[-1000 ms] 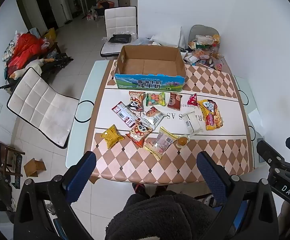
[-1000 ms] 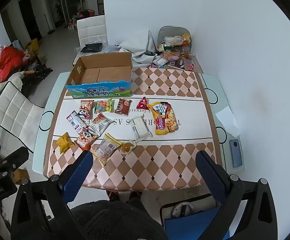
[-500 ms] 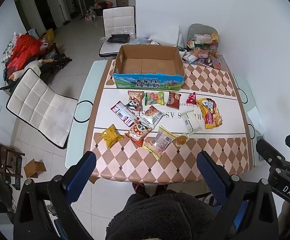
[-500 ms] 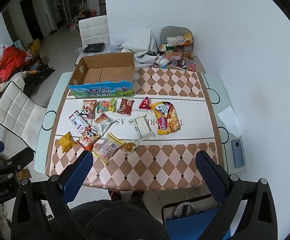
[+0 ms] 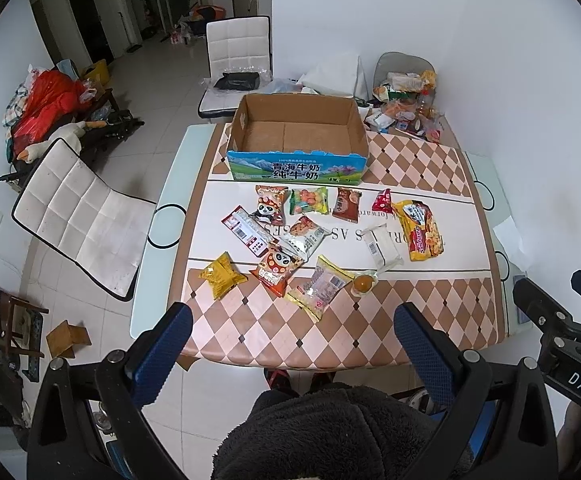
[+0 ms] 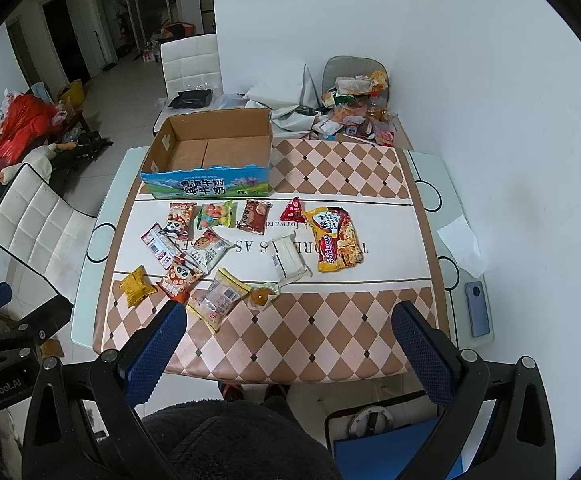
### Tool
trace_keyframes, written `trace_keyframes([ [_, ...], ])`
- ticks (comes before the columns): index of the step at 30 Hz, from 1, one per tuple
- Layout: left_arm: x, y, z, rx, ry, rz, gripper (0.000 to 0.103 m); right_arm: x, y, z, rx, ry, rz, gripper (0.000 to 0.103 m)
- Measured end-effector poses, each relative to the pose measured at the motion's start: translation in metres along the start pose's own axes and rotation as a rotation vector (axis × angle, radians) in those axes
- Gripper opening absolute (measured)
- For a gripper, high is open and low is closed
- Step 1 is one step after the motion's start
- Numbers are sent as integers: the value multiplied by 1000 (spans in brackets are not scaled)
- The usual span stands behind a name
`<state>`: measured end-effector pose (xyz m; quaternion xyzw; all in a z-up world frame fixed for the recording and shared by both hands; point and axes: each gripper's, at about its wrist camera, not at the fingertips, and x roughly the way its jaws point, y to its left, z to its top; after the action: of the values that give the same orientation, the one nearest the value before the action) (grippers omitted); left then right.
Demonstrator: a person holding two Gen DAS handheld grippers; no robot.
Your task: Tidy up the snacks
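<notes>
Snack packets (image 5: 310, 236) lie scattered between an empty cardboard box (image 5: 298, 140) and 2 spread, empty grippers: left gripper (image 5: 292, 344), right gripper (image 6: 286, 340). Both have edged slightly nearer the table (image 6: 330, 344).

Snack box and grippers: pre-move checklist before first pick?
1. Cardboard box open, nothing inside: ok.
2. Left gripper jaws wide apart, holding nothing: ok.
3. Right gripper jaws wide apart, holding nothing: ok.
4. Snacks lie loose in front of the box, none in it yet: ok.
5. Panda packet overlaps neighbouring packets, not a clean single pick: not ok.
6. Yellow packet lies apart at the near left: ok.
</notes>
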<state>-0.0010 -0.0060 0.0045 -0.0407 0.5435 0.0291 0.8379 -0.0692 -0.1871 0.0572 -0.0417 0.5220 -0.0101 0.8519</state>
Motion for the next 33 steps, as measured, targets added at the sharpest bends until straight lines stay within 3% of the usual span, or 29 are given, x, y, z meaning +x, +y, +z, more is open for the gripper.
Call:
trace_keyframes([
  [33,-4,4,3,-1,-9,-8,103,-6,3,6,4,-12,11,103],
])
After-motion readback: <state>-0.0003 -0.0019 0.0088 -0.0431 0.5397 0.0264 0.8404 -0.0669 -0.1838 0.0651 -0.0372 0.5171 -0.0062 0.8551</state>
